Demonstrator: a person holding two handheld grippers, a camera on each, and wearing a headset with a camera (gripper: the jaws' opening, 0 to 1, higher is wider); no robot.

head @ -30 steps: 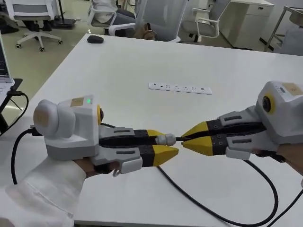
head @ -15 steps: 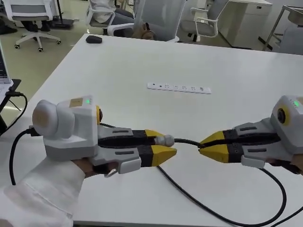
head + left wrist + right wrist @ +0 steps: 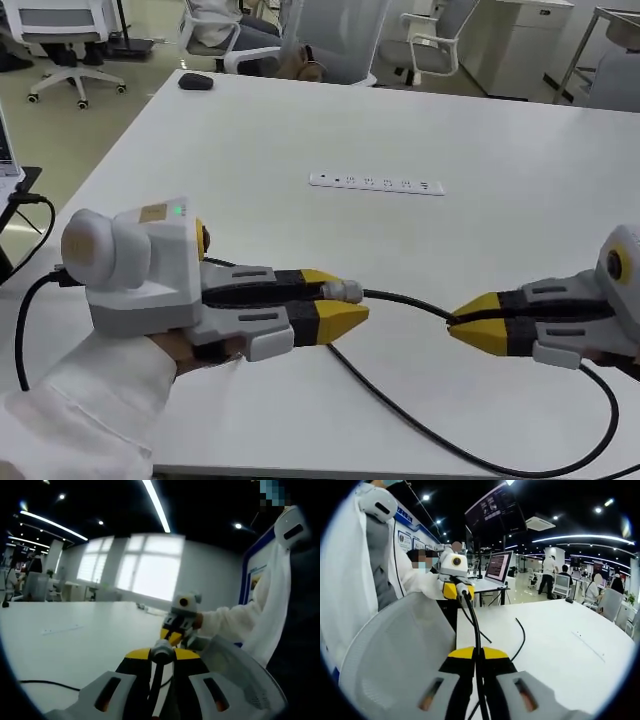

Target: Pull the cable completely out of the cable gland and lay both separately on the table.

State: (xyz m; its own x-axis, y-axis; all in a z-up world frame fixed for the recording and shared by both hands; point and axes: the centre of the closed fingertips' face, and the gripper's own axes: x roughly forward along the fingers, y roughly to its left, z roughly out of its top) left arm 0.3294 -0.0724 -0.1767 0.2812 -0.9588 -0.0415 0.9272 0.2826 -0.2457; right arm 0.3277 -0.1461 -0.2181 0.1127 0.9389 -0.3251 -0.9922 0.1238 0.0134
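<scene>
Gripping the pale cable gland [image 3: 345,291] between its yellow tips, my left gripper [image 3: 352,303] sits at lower centre of the head view, jaws closed on the gland. My right gripper [image 3: 455,326], at the lower right edge, is pinched tight on the black cable [image 3: 405,299], which spans the gap between the two and runs into the gland. Beyond them: white table [image 3: 300,130], with a white power strip [image 3: 376,183] at upper centre, well apart.

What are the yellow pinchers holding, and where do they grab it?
The left gripper clamps the cable gland by its body; the right gripper pinches the black cable partway along.
</scene>
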